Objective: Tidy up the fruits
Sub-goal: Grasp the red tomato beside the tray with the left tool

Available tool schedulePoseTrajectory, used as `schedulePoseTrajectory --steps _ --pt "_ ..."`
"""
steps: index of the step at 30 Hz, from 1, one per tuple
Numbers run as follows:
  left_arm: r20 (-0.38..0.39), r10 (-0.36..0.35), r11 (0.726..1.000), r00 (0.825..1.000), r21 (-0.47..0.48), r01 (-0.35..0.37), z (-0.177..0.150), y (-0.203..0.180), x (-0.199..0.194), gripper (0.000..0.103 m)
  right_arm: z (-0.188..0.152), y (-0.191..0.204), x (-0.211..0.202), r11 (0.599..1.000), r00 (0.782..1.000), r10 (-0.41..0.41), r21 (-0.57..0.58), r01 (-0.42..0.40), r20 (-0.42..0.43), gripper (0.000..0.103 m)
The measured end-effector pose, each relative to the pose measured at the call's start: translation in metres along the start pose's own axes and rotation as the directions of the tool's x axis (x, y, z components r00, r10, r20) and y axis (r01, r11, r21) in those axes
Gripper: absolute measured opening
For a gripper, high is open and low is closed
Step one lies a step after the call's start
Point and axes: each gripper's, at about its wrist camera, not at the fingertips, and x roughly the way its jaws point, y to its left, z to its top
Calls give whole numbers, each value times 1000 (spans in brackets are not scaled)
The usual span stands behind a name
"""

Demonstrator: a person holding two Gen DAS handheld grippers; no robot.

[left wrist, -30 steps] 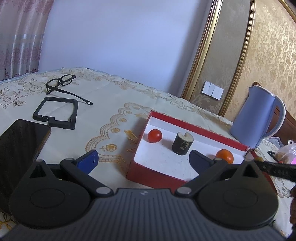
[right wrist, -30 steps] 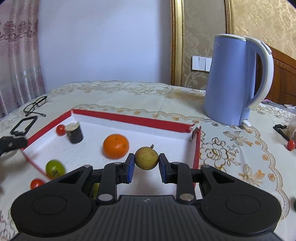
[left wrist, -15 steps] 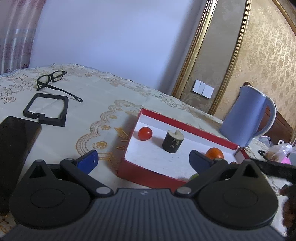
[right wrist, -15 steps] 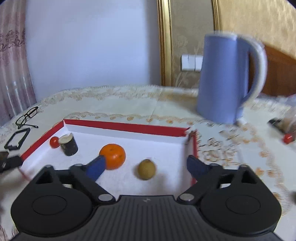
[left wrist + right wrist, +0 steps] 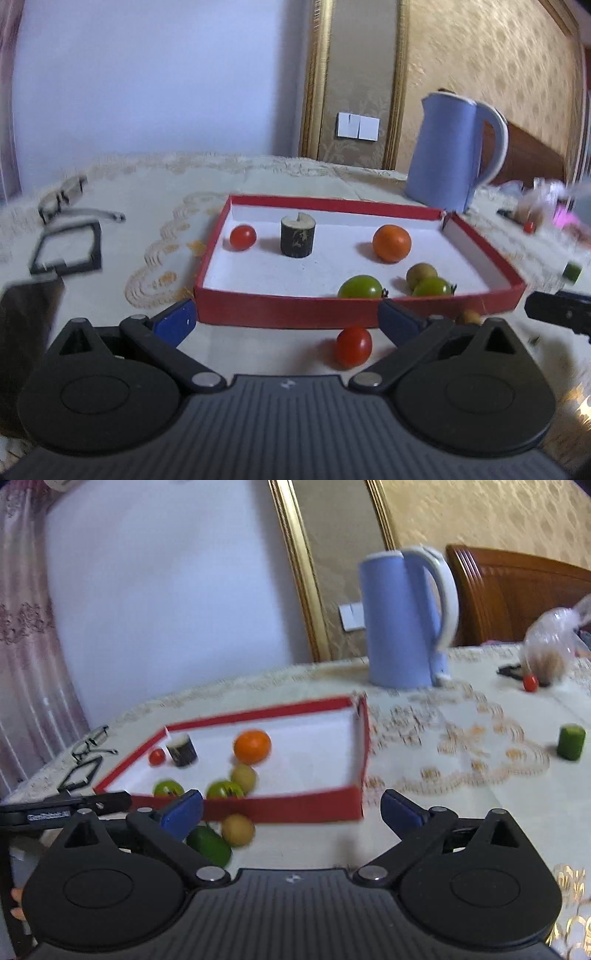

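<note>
A red box with a white floor [image 5: 480, 242] [image 5: 364, 738] holds an orange [image 5: 391, 243] [image 5: 252, 746], a red tomato [image 5: 242, 237], a dark cylinder [image 5: 297, 236], two green tomatoes [image 5: 361, 287] and a brown longan [image 5: 421, 272] [image 5: 243, 777]. My left gripper [image 5: 284, 321] is open and empty in front of the box. A red tomato [image 5: 353, 346] lies on the cloth between its fingers. My right gripper [image 5: 291, 808] is open and empty at the box's near right corner. A longan [image 5: 238, 829] and a green fruit [image 5: 210, 845] lie on the cloth near its left finger.
A blue kettle [image 5: 456, 151] [image 5: 406, 616] stands behind the box. Glasses [image 5: 70, 201], a black frame [image 5: 66, 247] and a phone [image 5: 22, 325] lie at left. A green cylinder [image 5: 570, 742], a small red tomato [image 5: 530, 682] and a plastic bag [image 5: 554, 642] sit at right.
My right gripper opened and let the longan drop into the box, then pulled back and right. My left gripper swung round to the box's front, over the loose red tomato.
</note>
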Motion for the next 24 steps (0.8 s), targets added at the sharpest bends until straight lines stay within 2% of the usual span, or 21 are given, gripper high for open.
schedulePoseTrajectory --steps 4,8,13,18,20,24 --pt "17 40 995 999 89 -42 -5 -15 -2 103 -6 2 5 999 999 -33 -16 32 -30 103" --pt "10 40 992 999 116 -41 -6 -19 0 103 -9 3 1 999 999 -36 -22 36 -9 103" --pt "-29 33 995 999 91 -30 -4 -14 5 103 -15 -11 -2 993 996 92 67 -92 4 103" --pt "-47 32 987 998 159 -24 -6 -26 8 94 -15 -20 3 986 994 106 130 -102 -22 103" --pt "-60 33 983 998 181 -22 -6 -30 10 94 -16 -18 2 987 994 107 121 -103 -23 103" --pt "-94 6 984 996 180 11 -5 -33 16 85 -16 -10 3 991 994 106 80 -103 -35 103"
